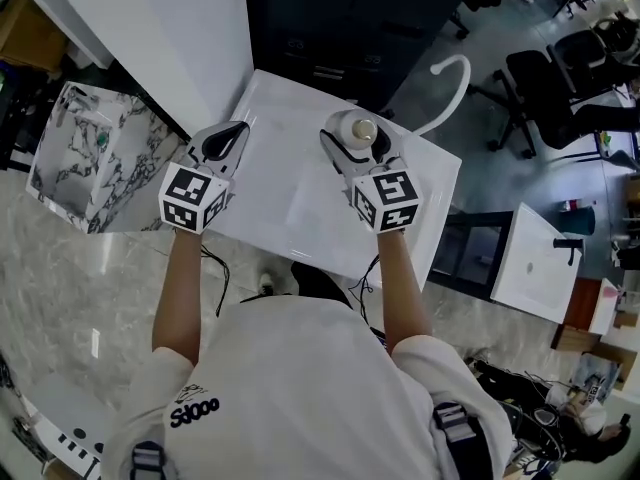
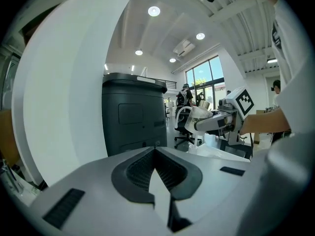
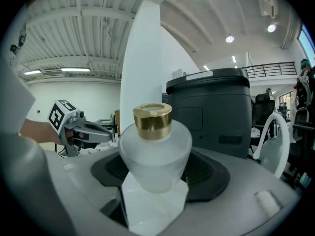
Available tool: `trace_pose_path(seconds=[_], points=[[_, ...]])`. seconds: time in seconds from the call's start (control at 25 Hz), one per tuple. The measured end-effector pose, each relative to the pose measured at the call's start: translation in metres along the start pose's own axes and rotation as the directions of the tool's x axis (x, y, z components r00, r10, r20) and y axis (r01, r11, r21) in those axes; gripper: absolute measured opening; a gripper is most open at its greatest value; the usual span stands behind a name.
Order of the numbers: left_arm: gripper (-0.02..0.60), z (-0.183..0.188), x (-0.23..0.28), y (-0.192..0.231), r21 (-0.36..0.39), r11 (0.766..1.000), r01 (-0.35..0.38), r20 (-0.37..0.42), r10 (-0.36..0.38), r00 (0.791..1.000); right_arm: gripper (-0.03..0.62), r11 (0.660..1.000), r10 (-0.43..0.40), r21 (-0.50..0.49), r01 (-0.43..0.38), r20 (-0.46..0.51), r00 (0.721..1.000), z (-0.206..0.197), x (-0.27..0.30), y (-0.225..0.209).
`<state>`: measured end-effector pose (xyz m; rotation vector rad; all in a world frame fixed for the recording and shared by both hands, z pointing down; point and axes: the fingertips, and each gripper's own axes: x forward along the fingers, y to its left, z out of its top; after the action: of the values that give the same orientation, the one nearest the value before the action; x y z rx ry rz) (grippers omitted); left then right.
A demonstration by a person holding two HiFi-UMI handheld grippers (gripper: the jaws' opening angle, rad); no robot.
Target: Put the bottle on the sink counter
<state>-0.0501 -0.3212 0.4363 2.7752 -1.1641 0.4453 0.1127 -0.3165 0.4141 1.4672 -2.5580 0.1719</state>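
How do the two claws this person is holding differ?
The right claw grips a frosted bottle with a gold cap; the left claw holds nothing. The right claw's jaws stand apart around the bottle; the left claw's are shut together. Both carry a marker cube.

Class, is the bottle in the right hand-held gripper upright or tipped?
Upright: the bottle shows its gold cap on top, its body clamped in the right hand-held gripper.

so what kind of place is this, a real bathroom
Probably an open office or lab, not a bathroom: a white sink counter with a curved faucet, rolling office chairs nearby, tall windows.
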Motion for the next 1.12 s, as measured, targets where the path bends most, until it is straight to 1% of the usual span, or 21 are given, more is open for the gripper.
trace_pose_path(seconds=[0.28, 0.48, 0.72, 0.88, 1.0, 1.12], points=[[0.0, -0.013, 0.01, 0.017, -0.043, 0.998, -0.038, -0.034, 0.036, 0.999, 0.342, 0.999, 0.044, 0.014, -0.043, -0.055, 0.998, -0.027, 0.034, -0.013], [0.0, -0.024, 0.014, 0.024, -0.068, 0.996, -0.061, -0.064, 0.056, 0.996, 0.342, 0.998, 0.054, -0.028, -0.057, -0.102, 0.993, -0.047, 0.058, -0.022], [0.0, -0.034, 0.022, 0.031, -0.104, 0.99, -0.093, -0.085, 0.084, 0.993, 0.342, 0.996, 0.076, -0.037, -0.082, -0.138, 0.987, -0.071, 0.082, -0.034], [0.0, -0.048, 0.029, 0.035, -0.124, 0.987, -0.106, -0.108, 0.093, 0.99, 0.342, 0.997, 0.078, -0.014, -0.081, -0.157, 0.984, -0.09, 0.098, -0.042], [0.0, -0.065, 0.036, 0.033, -0.119, 0.987, -0.111, -0.147, 0.093, 0.985, 0.342, 0.997, 0.075, 0.025, -0.072, -0.172, 0.982, -0.106, 0.109, -0.045], [0.0, -0.081, 0.043, 0.027, -0.122, 0.987, -0.105, -0.182, 0.081, 0.98, 0.342, 0.997, 0.077, 0.042, -0.07, -0.192, 0.978, -0.122, 0.121, -0.048]])
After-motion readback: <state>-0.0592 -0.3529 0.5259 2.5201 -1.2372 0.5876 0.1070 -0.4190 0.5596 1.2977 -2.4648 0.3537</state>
